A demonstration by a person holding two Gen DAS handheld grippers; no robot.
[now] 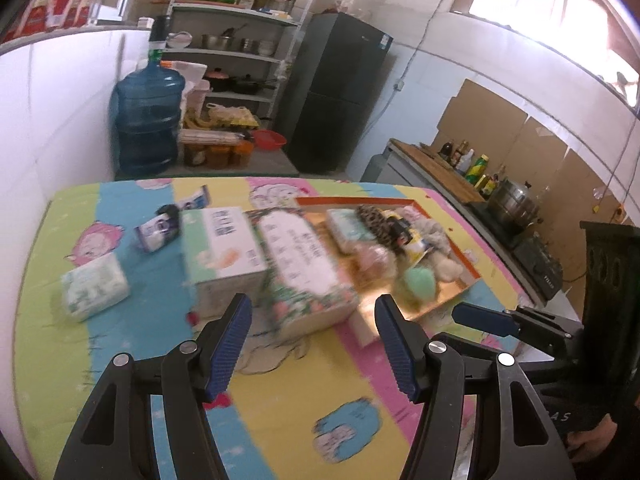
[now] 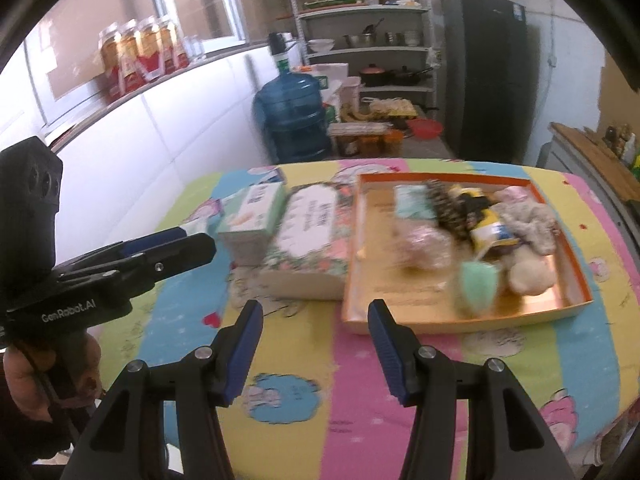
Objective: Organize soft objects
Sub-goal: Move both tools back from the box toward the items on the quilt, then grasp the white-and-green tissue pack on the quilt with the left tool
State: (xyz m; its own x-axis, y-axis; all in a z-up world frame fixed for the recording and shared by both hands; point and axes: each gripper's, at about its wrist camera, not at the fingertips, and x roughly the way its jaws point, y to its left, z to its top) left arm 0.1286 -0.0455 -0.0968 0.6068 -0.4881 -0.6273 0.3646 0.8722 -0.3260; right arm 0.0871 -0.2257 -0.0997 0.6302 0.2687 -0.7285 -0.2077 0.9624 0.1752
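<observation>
The striped surface (image 2: pixel 360 380) carries an orange tray (image 2: pixel 576 280) of soft toys (image 2: pixel 528 216) (blurred), with a floral box (image 2: pixel 308 236) touching its left side. Left gripper (image 1: pixel 314 344) and right gripper (image 2: pixel 316 344) hover spread, with nothing between their jaws.

A dark fridge (image 1: pixel 340 92) stands against white tiled walls; left of it a metal shelf rack (image 1: pixel 240 40), right a bright window (image 1: pixel 552 12).
</observation>
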